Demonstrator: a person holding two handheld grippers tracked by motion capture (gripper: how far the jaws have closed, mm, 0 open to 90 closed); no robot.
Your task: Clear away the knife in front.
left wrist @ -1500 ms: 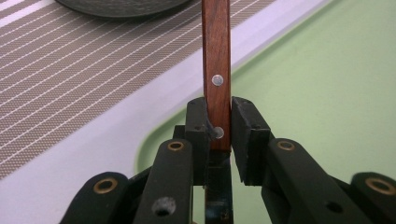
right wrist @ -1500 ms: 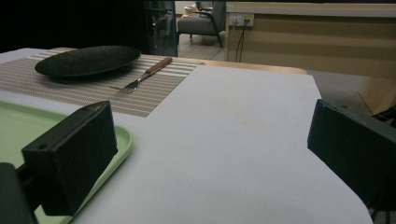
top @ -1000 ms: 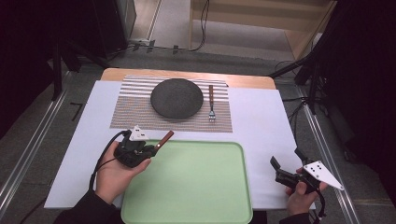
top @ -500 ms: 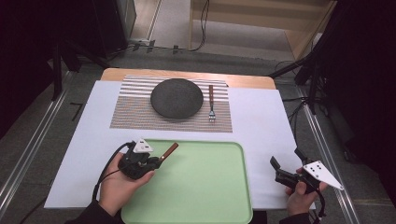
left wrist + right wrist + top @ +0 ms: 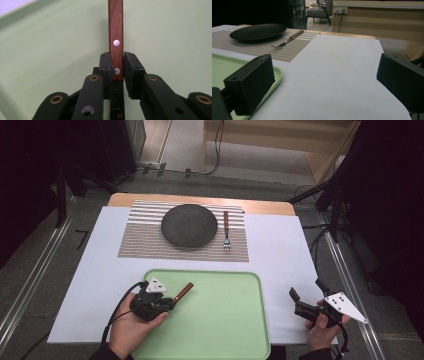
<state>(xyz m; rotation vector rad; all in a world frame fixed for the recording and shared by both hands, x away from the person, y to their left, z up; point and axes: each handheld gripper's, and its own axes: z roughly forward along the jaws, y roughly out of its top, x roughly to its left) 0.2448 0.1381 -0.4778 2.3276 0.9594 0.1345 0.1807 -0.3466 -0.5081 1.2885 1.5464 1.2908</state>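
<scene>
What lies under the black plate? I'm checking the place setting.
The black plate sits on a striped placemat, with a fork beside it on the same mat. Whatever lies directly beneath the plate is covered.

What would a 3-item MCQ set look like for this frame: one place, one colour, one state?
1. Where does the fork lie?
A. on the tray
B. on the striped placemat, right of the black plate
C. on the plate

2. What colour is the tray?
A. green
B. blue
C. red

3. What state is the right gripper in?
A. shut on the fork
B. shut on nothing
C. open

Answers: 1 B, it rests on the mat beside the plate. 2 A, pale green surface. 3 C, jaws stand wide apart with nothing between.
</scene>
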